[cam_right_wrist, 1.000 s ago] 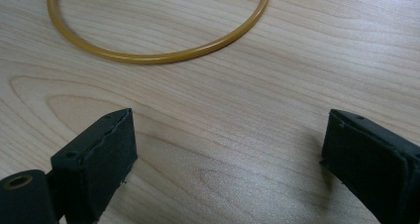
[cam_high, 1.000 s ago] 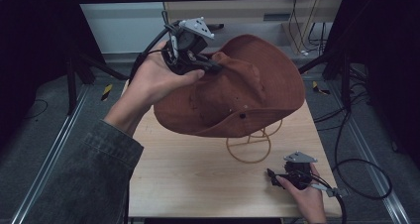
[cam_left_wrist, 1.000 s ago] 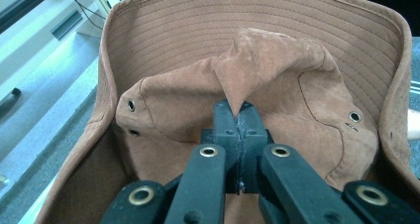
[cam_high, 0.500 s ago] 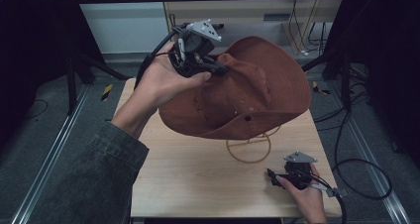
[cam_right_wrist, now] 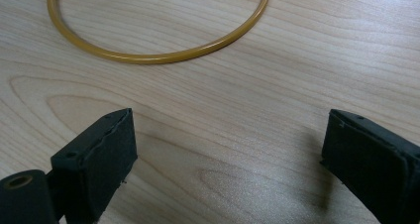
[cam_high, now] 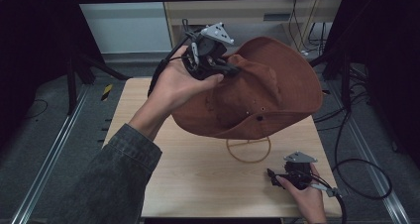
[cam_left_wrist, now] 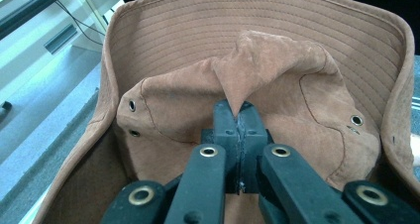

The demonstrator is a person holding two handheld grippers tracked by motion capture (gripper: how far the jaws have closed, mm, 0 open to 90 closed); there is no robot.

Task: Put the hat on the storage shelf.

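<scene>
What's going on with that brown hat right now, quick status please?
Left gripper shut on brown suede hat, pinching a fold of its crown, hat held above gold wire stand. Right gripper open, resting low over wooden table. Nothing in the way.

The high view is dim, its left and right edges almost black; only the table (cam_high: 208, 184) catches soft overhead light. The hat (cam_high: 267, 95) casts a faint shadow beneath. The left gripper view is brighter, washed pale at upper left. The right gripper view is sharp, with soft shadows beside the jaws.
</scene>
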